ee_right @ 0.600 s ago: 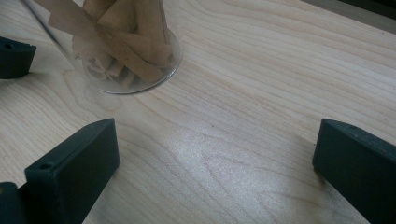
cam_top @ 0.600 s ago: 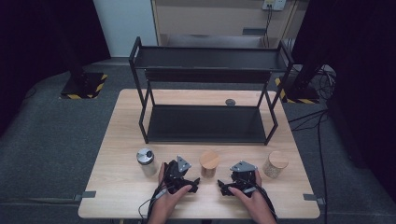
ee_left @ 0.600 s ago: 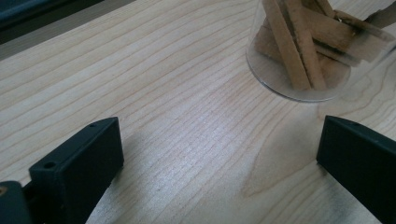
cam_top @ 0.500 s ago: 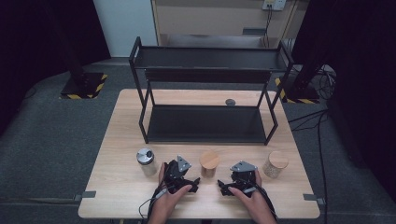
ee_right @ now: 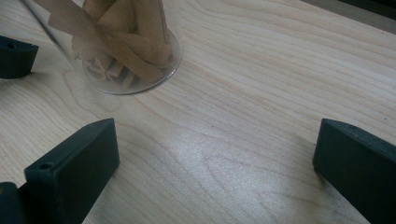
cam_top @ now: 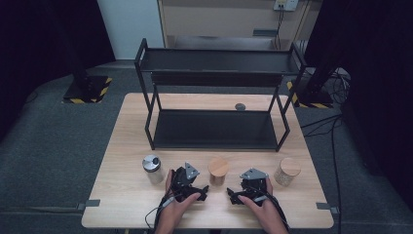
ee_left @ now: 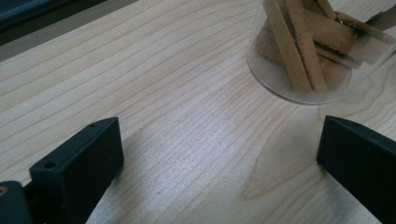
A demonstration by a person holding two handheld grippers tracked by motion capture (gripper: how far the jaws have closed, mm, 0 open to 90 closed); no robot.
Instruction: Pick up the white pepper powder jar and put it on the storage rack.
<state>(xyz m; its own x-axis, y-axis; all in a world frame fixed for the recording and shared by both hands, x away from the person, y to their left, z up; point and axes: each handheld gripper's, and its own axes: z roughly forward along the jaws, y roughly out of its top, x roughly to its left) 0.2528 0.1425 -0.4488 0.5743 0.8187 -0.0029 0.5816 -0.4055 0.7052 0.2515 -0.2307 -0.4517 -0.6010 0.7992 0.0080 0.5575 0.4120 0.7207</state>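
Three jars stand in a row near the table's front edge: a glass jar with a metal lid [cam_top: 153, 167], a middle jar with a wooden lid [cam_top: 218, 170] and a right jar with a wooden lid [cam_top: 287, 170]. My left gripper [cam_top: 202, 191] rests on the table just front-left of the middle jar, and my right gripper [cam_top: 234, 195] rests front-right of it. The left gripper [ee_left: 219, 158] is open over bare wood, with the clear middle jar [ee_left: 299, 56] of brown sticks ahead to its right. The right gripper [ee_right: 215, 158] is open too, the same jar [ee_right: 126, 46] ahead to its left.
A black two-tier metal shelf [cam_top: 214, 129] stands across the back half of the wooden table [cam_top: 126, 146]. A small dark round object [cam_top: 240, 107] lies on the table behind the shelf's lower tier. A tip of the other gripper [ee_right: 14, 56] shows beside the jar.
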